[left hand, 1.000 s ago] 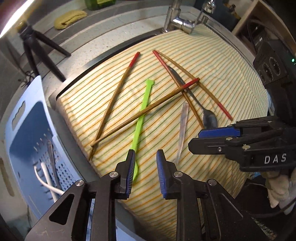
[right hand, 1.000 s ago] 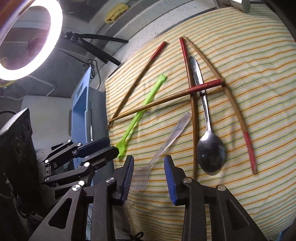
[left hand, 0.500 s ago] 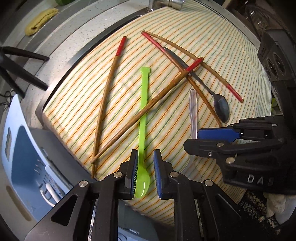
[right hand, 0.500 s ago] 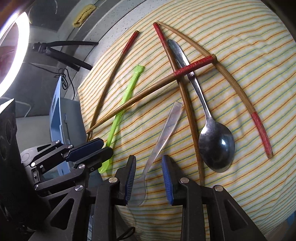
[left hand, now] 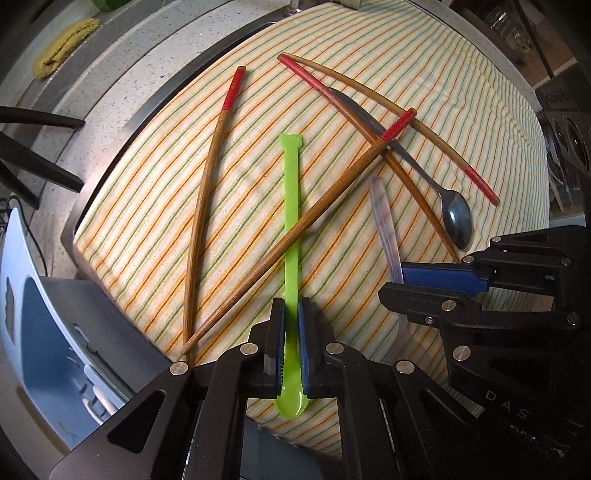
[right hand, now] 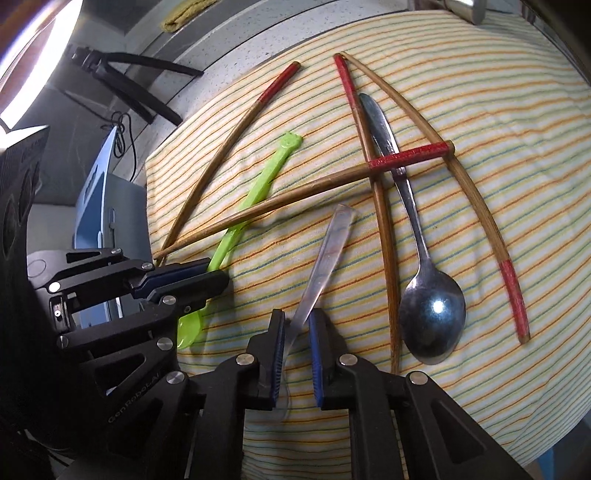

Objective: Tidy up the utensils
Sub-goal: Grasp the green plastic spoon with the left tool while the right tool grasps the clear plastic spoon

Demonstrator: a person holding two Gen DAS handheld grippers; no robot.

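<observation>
On the striped cloth (left hand: 147, 206) lie a green plastic spoon (left hand: 290, 221), a clear plastic spoon (right hand: 328, 251), a metal spoon (right hand: 432, 317) and several red-tipped wooden chopsticks (left hand: 207, 184), some crossed over the spoons. My left gripper (left hand: 291, 306) points straight down and is shut on the green spoon's handle just above its bowl. One chopstick lies across that handle. The jaws of my right gripper (right hand: 297, 317) are closing. The clear spoon's neck runs slantwise between them, with slivers of cloth still showing beside it. The clear spoon's bowl is hidden under the fingers.
A blue slotted drainer (left hand: 33, 332) stands left of the cloth, off its edge. Black tripod legs (left hand: 37, 162) and a yellow rag (left hand: 62, 44) sit on the speckled counter behind. A tap (right hand: 461, 7) is at the far edge. Both grippers work side by side at the cloth's near edge.
Both grippers came down toward the near edge of the cloth. The left jaws narrowed and shut on the green spoon. The right jaws narrowed around the clear spoon.
</observation>
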